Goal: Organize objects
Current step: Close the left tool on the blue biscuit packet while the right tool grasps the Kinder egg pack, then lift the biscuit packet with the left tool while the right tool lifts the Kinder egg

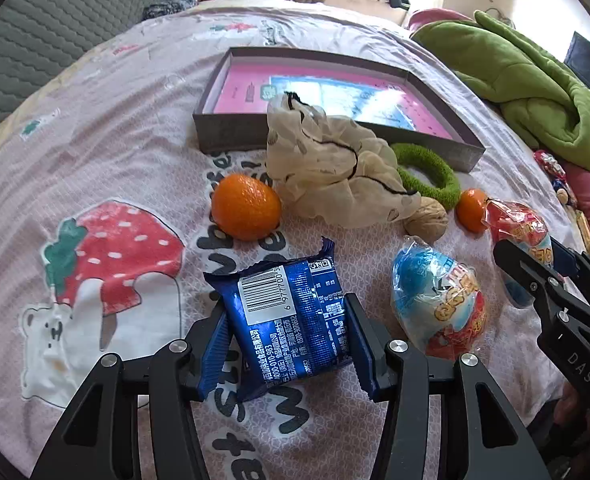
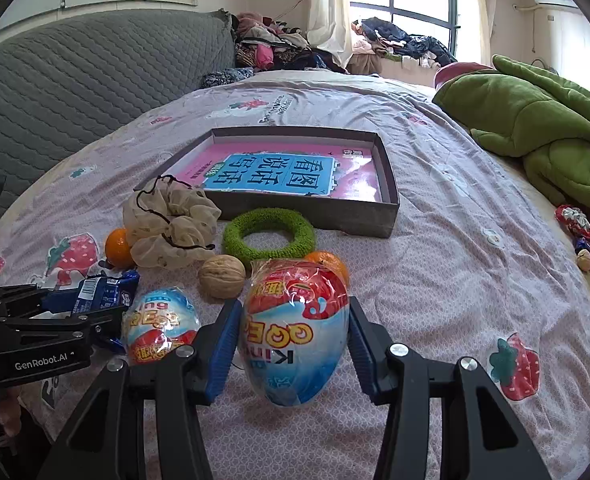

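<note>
My left gripper (image 1: 287, 340) is closed on a blue snack packet (image 1: 283, 316), its pads touching both sides; the packet rests on the bedsheet. My right gripper (image 2: 295, 332) is closed on a large wrapped toy egg (image 2: 295, 328), pads against its sides. A second wrapped egg (image 1: 439, 300) lies between the two grippers and also shows in the right wrist view (image 2: 159, 324). Behind them lie two oranges (image 1: 247, 206) (image 1: 471, 210), a walnut (image 1: 427, 220), a beige scrunchie (image 1: 335, 168) and a green fuzzy ring (image 2: 269, 234).
A shallow grey box (image 2: 315, 216) holding a pink and blue book lies further back on the bed. A green blanket (image 2: 543, 136) is heaped at the right, with small wrapped items (image 2: 579, 232) below it. A grey quilted headboard (image 2: 75, 80) stands at the left.
</note>
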### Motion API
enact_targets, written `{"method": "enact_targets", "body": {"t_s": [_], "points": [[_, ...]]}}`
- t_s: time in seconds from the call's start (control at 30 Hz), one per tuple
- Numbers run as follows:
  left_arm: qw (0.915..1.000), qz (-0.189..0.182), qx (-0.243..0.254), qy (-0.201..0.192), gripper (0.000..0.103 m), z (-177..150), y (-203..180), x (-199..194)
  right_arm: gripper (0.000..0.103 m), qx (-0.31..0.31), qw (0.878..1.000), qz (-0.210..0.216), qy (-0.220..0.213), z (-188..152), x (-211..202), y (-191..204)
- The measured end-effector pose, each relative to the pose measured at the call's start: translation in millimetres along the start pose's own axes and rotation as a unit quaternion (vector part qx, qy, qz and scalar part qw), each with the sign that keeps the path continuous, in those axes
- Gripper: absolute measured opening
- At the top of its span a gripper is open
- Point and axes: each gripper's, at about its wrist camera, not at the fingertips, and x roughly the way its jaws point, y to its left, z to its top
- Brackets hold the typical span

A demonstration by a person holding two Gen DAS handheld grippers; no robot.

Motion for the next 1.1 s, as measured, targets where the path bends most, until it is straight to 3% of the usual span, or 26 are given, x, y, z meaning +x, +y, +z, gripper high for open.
{"method": "enact_targets", "body": {"t_s": [0.43, 0.73, 1.1], "points": [[0.999, 0.007, 0.008, -0.044, 0.055, 5.4, 0.7, -28.9, 0.051, 0.005, 1.0, 0.008, -0.029, 5.8, -16.1, 0.1], [0.9977, -0.013, 0.011, -0.066, 0.055, 8.6, -5.0, -43.0, 0.051, -0.005, 0.998, 0.017, -0.061, 12.9, -34.5, 7.6], [0.995, -0.011, 0.027, -0.096, 0.055, 23.2, -17.9, -66.1, 0.051, -0.013, 0.996, 0.026, -0.089, 29.6, -54.4, 16.2]]}}
